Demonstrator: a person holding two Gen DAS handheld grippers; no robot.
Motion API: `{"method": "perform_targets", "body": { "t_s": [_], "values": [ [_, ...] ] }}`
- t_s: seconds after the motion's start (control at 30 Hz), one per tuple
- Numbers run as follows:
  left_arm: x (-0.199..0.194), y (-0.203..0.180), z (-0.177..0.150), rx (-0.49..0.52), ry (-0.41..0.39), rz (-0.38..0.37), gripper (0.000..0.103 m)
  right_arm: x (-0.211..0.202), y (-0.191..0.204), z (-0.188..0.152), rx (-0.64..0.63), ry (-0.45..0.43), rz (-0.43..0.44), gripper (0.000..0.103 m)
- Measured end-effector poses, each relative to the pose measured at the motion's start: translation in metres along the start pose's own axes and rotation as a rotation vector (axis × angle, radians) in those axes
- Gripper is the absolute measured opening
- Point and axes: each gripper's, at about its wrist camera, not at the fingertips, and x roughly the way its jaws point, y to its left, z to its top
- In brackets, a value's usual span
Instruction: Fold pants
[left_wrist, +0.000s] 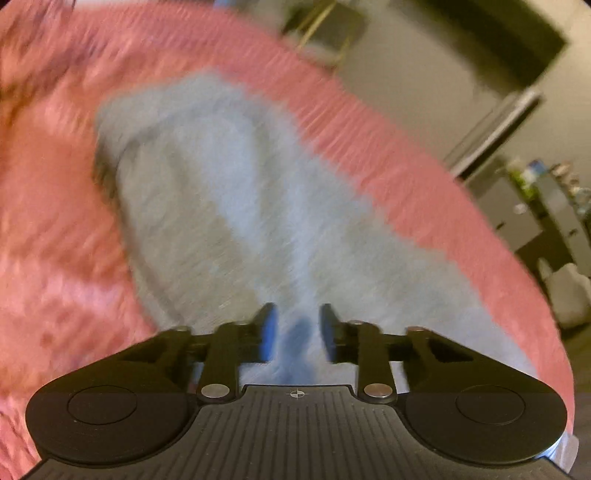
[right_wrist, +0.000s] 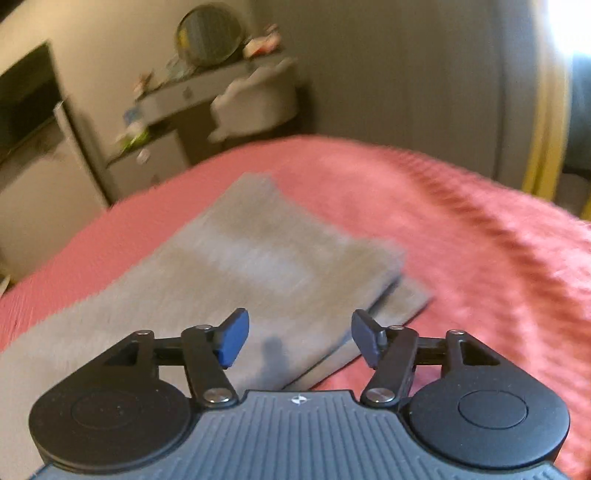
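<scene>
Grey pants folded on pink bedspread, right gripper jaws apart

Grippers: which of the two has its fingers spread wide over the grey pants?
The right gripper: its fingers stand wide apart above the folded grey pants, holding nothing. The left gripper has its fingers drawn close, with grey fabric between them.
</scene>
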Motion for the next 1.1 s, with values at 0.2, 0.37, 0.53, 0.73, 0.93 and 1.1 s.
{"method": "perform_targets", "body": {
  "t_s": [0.2, 0.37, 0.53, 0.73, 0.93, 1.1],
  "values": [
    [0.005, 0.031, -0.002, -0.075, 0.018, -0.03, 0.004, 0.015, 0.012, -0.009, -0.1, 0.048, -0.074, 0.078],
    [-0.016, 0.003, -0.011, 0.015, -0.025, -0.019, 0.027, -0.006, 0.017, 0.0, -0.09, -0.018, -0.063, 0.083],
    [-0.026, -0.047, -0.037, 0.096, -0.016, -0.181, 0.05, -0.018, 0.037, -0.005, -0.123, -0.078, 0.129, 0.092],
    [0.006, -0.048, -0.059, 0.126, 0.033, -0.067, 0.044, 0.011, 0.03, -0.017, -0.176, 0.046, 0.141, 0.091],
    [-0.031, -0.082, -0.085, 0.263, -0.069, -0.182, 0.076, -0.01, 0.003, 0.006, -0.073, -0.037, 0.025, 0.091],
    [-0.019, -0.127, -0.129, 0.449, -0.006, -0.235, 0.09, -0.009, 0.013, 0.019, 0.004, -0.039, 0.193, 0.091]
  ]
}}
